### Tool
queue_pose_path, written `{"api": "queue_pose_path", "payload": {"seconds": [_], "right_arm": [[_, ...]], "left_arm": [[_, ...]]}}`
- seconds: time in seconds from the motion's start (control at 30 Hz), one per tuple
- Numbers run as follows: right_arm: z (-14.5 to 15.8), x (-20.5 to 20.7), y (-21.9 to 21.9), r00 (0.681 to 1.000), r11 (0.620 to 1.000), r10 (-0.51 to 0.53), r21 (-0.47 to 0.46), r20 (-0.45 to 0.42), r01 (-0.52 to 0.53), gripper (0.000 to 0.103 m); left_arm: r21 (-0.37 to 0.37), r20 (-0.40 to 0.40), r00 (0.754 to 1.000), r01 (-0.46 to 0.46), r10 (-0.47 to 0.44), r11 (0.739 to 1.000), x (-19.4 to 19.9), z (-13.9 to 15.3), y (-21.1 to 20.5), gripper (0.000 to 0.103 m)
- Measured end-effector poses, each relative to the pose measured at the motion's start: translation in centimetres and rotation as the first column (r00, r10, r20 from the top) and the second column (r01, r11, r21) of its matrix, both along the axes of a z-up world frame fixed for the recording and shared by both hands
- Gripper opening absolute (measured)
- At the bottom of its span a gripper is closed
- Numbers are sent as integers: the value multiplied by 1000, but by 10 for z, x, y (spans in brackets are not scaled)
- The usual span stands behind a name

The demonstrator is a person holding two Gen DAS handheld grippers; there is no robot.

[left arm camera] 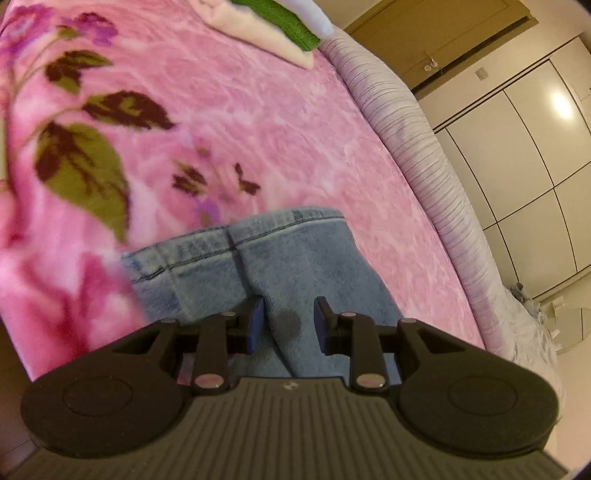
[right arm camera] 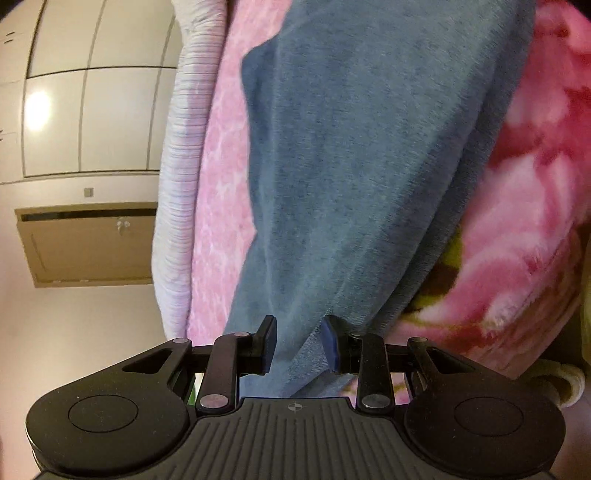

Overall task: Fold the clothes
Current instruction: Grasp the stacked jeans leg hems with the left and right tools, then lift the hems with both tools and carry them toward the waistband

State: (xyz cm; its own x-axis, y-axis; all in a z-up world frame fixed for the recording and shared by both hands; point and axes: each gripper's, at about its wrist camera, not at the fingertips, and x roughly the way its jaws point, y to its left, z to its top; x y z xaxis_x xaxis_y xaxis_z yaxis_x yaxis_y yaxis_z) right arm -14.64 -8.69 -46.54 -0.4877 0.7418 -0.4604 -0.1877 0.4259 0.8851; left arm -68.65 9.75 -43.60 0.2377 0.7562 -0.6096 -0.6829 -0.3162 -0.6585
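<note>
Your left claw (left arm camera: 288,325) has denim bunched between its blue pads (left arm camera: 255,325), and the fold fills the gap, so it reads as pinching the jeans (left arm camera: 258,266); beyond its tips the fabric ends in a stitched hem lying on the bed. Your right claw (right arm camera: 299,345) also has the jeans (right arm camera: 369,166) between its jaws: a fold edge sits against the right-hand pad (right arm camera: 330,345), while the other pad stands a little off the cloth, so you cannot tell for sure that it is gripping. The denim is soft, faded blue, with a nap and dark double stitching at the hem. It rests on a plush pink blanket (left arm camera: 258,110) printed with magenta flowers and olive-and-brown leaves. Far ahead of the left claw, a pale folded cloth with a green towel (left arm camera: 280,22) on top sits near the bed's far end. To the right of the left claw, the blanket stops at a ribbed lilac mattress edge (left arm camera: 406,147), with pale floor and cream wardrobe doors (left arm camera: 535,147) past it. Open blanket lies ahead and left of that claw.
</note>
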Motion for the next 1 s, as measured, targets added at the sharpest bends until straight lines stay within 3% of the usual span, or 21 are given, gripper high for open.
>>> {"api": "queue_pose_path", "payload": {"seconds": [0.07, 0.1, 0.17, 0.23, 0.3, 0.4, 0.5, 0.63, 0.67, 0.7, 0.77, 0.83, 0.87, 0.9, 0.93, 1.0], "right_arm": [[0, -1, 7, 1000, 1000, -1, 2, 2, 1, 32], [2, -1, 8, 1000, 1000, 5, 11, 21, -5, 31], [9, -2, 9, 997, 999, 18, 35, 77, -21, 4], [23, -3, 7, 983, 996, 32, 72, 178, -46, 1], [32, -3, 2, 974, 992, 54, 97, 220, -77, 1], [29, -6, -4, 961, 989, 115, 62, 250, -135, 1], [19, -10, -12, 964, 989, 139, 11, 225, -145, 2], [23, -7, -19, 965, 988, 150, 4, 214, -154, 4], [25, -5, -21, 962, 989, 142, 12, 235, -149, 5], [27, -2, -23, 955, 989, 141, 14, 260, -150, 7], [31, 2, -22, 936, 986, 155, 10, 317, -167, 9], [43, 5, -18, 881, 974, 194, 25, 432, -227, 10], [51, 6, -16, 841, 964, 213, 31, 498, -263, 11], [60, 4, -13, 779, 949, 237, 34, 581, -314, 13], [69, -1, -9, 691, 925, 262, 29, 674, -378, 18], [87, -11, -1, 481, 867, 283, -6, 830, -499, 26]], "left_arm": [[22, -47, 999, 6, -5, 1000, 1, 4, 0, 0], [54, -47, 999, 7, -5, 998, 1, 8, -4, 0], [127, -50, 999, 16, -9, 992, -1, 18, -16, 0], [197, -94, 995, 42, -23, 979, -6, 33, -36, 0], [234, -126, 991, 66, -37, 970, -12, 39, -52, 0], [212, -145, 988, 92, -61, 973, -19, 25, -59, 0], [111, -177, 981, 101, -80, 989, -19, 0, -56, 0], [188, -192, 980, 85, -49, 979, -26, 13, -82, 0], [180, -235, 971, 80, -36, 980, -26, 15, -85, 0], [138, -292, 956, 79, -36, 987, -26, 14, -82, 0], [59, -335, 939, 101, -75, 993, -29, 14, -79, 0], [73, -326, 939, 141, -110, 987, -31, 26, -86, 0], [91, -347, 928, 175, -134, 980, -27, 37, -89, 0], [104, -377, 912, 214, -161, 971, -22, 46, -91, 0], [113, -421, 883, 280, -209, 953, -10, 57, -90, 2], [106, -506, 799, 430, -324, 896, 22, 76, -81, 10]]}}
